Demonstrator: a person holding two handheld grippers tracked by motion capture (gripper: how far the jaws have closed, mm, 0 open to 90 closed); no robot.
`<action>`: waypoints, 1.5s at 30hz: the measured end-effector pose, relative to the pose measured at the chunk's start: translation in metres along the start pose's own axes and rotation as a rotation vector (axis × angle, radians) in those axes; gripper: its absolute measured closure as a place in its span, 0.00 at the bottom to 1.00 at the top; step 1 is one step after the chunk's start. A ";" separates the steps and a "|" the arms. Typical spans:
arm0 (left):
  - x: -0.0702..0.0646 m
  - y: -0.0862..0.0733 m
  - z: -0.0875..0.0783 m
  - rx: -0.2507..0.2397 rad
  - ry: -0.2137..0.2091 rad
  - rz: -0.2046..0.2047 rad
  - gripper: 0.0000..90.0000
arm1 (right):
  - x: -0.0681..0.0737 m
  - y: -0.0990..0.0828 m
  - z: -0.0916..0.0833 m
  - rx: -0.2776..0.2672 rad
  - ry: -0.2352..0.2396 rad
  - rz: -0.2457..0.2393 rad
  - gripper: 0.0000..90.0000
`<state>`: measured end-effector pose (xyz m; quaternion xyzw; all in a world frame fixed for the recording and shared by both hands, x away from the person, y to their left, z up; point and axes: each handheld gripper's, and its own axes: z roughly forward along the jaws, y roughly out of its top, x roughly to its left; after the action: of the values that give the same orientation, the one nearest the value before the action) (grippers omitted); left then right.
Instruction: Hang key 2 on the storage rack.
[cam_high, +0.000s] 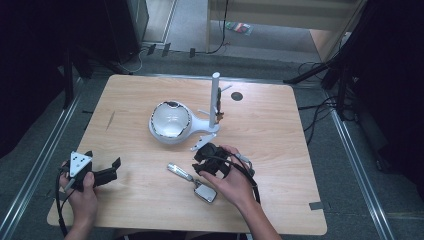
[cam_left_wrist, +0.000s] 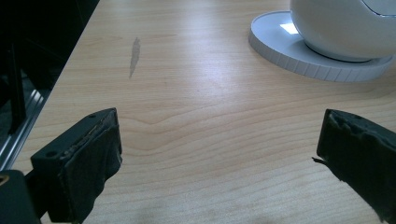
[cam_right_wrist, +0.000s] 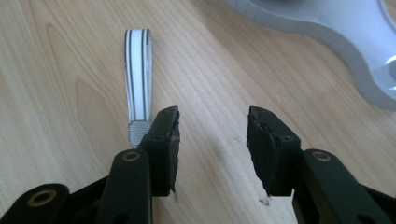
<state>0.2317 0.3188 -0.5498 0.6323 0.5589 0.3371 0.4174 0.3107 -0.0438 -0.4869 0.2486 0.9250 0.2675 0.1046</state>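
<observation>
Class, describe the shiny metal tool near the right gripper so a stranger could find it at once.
Start at the white bowl-shaped stand mid-table. Just toward the person lies the metal tool, beside the right gripper. It alone is chrome, with a slim handle and a squarish head.

My fixed camera looks down and forward over the pale wooden table (cam_high: 280, 150); both gripper cameras skim its surface close up, each sharing the round white ribbed-edged stand base (cam_left_wrist: 299, 56) with it.
</observation>
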 end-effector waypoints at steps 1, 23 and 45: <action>0.000 0.000 0.000 0.000 0.000 0.000 0.00 | 0.001 0.000 0.001 0.004 0.004 -0.001 0.62; 0.000 0.000 0.000 -0.003 0.002 0.000 0.00 | 0.022 0.005 0.024 0.115 0.137 -0.016 0.71; 0.000 0.000 0.000 -0.003 0.002 0.003 0.00 | 0.036 0.005 0.036 0.162 0.102 -0.089 0.84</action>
<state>0.2314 0.3186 -0.5498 0.6323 0.5577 0.3391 0.4174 0.2935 -0.0056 -0.5165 0.2010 0.9578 0.1995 0.0487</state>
